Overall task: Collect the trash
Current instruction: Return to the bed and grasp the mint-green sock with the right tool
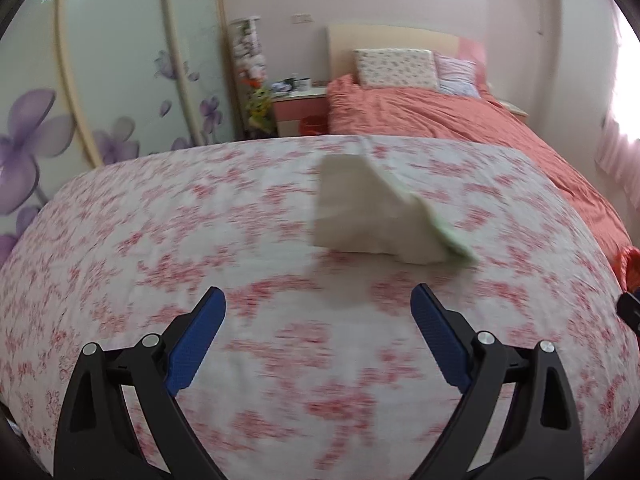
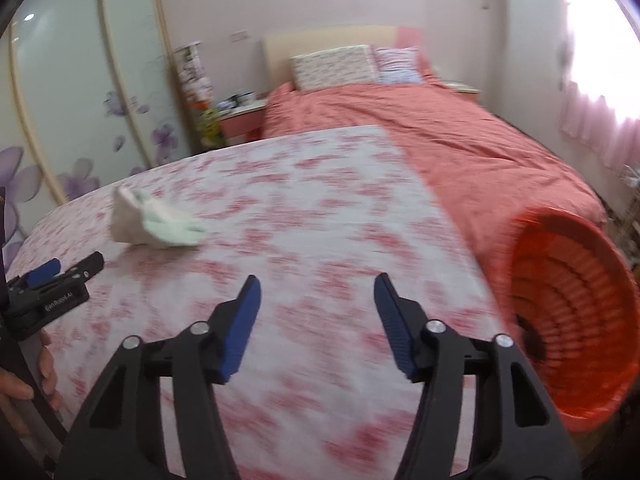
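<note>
**On the bed: both claws apart, tissue wad ahead**

Over the floral bedsheet (image 1: 160, 240), the left claw (image 1: 318, 300) hangs with its blue pads spread wide and nothing between them. Just ahead of it and slightly to its right, a crumpled white tissue wad (image 1: 368, 212) with a pale green edge lies on the sheet, apart from the pads.

The right claw (image 2: 318, 288) is likewise spread apart and holds nothing. Close by on its right, an orange basket (image 2: 576, 320) lies tipped on its side, its mouth turned toward the claw. The same wad sits ahead and well off to its left, with the left claw seen low at the far left edge.

Farther ahead stretches the coral duvet (image 2: 460, 140), then two pillows (image 1: 396, 68) against the headboard.
</note>
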The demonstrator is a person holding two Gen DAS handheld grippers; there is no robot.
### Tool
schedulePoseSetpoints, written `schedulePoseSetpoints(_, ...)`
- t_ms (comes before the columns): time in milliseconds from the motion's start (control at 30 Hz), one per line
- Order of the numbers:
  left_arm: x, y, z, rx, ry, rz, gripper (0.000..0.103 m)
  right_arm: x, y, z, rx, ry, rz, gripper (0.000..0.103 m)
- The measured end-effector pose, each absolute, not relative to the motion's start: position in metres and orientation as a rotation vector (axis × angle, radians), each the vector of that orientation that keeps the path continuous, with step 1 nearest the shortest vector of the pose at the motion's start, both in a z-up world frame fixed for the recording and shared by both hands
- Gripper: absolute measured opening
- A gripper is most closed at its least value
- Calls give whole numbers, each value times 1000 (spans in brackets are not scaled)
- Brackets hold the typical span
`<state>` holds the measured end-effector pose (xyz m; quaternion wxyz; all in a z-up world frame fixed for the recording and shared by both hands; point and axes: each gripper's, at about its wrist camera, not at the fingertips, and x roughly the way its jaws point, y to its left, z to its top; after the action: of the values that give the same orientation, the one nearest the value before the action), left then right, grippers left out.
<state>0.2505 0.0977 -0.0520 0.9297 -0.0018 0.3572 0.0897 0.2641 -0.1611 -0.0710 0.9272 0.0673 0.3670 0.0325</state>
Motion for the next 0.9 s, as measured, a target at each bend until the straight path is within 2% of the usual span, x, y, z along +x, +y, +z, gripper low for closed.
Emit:
schedulePoseSetpoints(100,250,117,-55,-21,735,213,93,291,-125,-72,155,778,152,40)
schedulePoseSetpoints(200,250,132,-59,-35,740,235,93,314,-96,-75,187,802,229,33)
schedulePoseSetpoints(467,253,147,-63,-69,747,237,93,345,-40,-81,150,822,320,32)
schedulePoseSetpoints(533,255,146,-63,-70,747,226,93,349,-36,-84,133,828,318,24)
schedulePoseSetpoints(567,257,143,-62,-69,747,220,93,350,-35,-85,120,833,310,12)
schedulePoseSetpoints(600,257,141,-63,-70,747,214,93,351,-35,-87,105,837,296,8)
schedulePoseSetpoints(900,276,98,-55,-84,747,107,96,334,-95,-84,132,794,58,5)
